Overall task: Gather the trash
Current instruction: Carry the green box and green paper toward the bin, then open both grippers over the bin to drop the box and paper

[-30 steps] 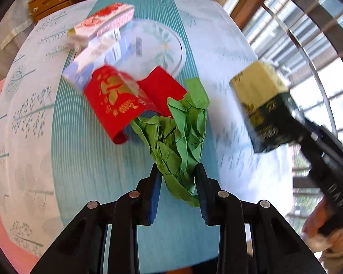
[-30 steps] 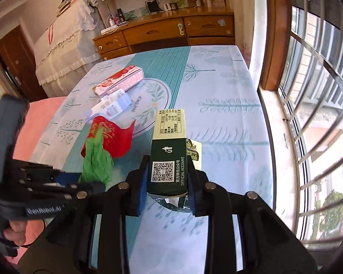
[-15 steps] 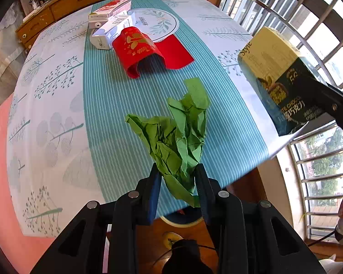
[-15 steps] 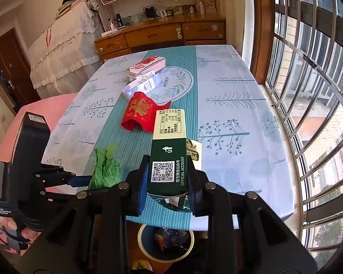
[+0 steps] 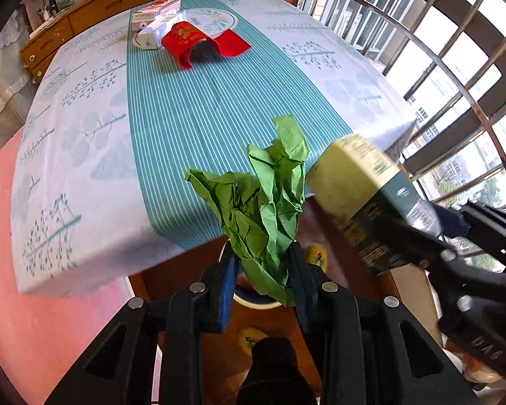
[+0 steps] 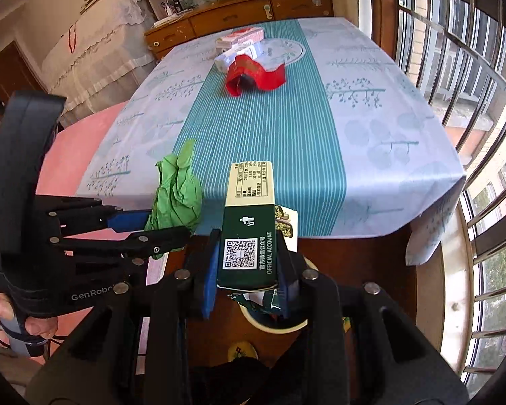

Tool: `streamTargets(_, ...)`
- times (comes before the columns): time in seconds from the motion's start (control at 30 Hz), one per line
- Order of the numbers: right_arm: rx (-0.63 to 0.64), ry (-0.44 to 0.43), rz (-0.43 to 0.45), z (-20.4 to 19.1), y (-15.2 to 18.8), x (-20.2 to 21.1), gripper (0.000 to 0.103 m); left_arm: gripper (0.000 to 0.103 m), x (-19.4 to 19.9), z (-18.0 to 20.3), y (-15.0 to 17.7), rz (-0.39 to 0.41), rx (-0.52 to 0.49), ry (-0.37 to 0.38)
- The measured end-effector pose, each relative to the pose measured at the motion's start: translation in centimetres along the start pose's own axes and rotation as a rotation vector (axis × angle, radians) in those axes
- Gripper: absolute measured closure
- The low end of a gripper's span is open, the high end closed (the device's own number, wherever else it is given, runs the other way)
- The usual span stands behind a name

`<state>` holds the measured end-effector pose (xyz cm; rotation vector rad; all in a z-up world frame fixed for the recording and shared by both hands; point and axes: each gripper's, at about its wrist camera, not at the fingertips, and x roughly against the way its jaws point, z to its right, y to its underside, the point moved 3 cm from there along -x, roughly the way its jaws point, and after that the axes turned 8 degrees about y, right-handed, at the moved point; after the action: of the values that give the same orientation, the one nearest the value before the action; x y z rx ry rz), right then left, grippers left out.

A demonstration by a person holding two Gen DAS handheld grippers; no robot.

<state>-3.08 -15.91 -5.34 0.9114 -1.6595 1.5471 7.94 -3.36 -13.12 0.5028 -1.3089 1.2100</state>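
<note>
My left gripper (image 5: 262,263) is shut on a crumpled green paper (image 5: 259,202), held past the table's near edge. It also shows in the right wrist view (image 6: 177,195). My right gripper (image 6: 248,263) is shut on a green and cream carton (image 6: 249,222), seen from the left wrist view (image 5: 364,199) too. Both hang above a round trash bin (image 6: 273,324) on the floor, mostly hidden behind the fingers; its rim shows in the left wrist view (image 5: 256,303). A red paper wrapper (image 5: 199,38), a white box (image 5: 155,32) and a red and white box (image 5: 158,8) lie on the far part of the table.
The table (image 5: 84,155) has a white and teal striped cloth with a round placemat (image 5: 216,18). A window with metal bars (image 6: 472,67) is on the right, a wooden dresser (image 6: 239,13) behind, a pink surface (image 5: 3,236) on the left.
Both grippers have drawn back from the table with their loads and now hang past its near edge over the bin. The trash left on the table has not moved.
</note>
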Motion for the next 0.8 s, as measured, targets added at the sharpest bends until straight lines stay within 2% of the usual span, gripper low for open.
streamTargets(0.17, 0.01, -0.028, -0.089, -0.3, 3.2, -1.7, 0.078, 0.074, -1.0, 1.6, 3.2, -0.037, 0.026, 0.01)
streamTargets(0.37, -0.016, -0.048, -0.176, 1.5, 6.1, -5.9, 0.078, 0.074, -5.0, 1.3, 6.0, -0.09, 0.101, 0.004)
streamTargets(0.8, -0.1, -0.084, -0.33, 5.6, 12.9, -20.7, 0.078, 0.074, -19.6, -3.8, 10.4, -0.137, 0.272, -0.007)
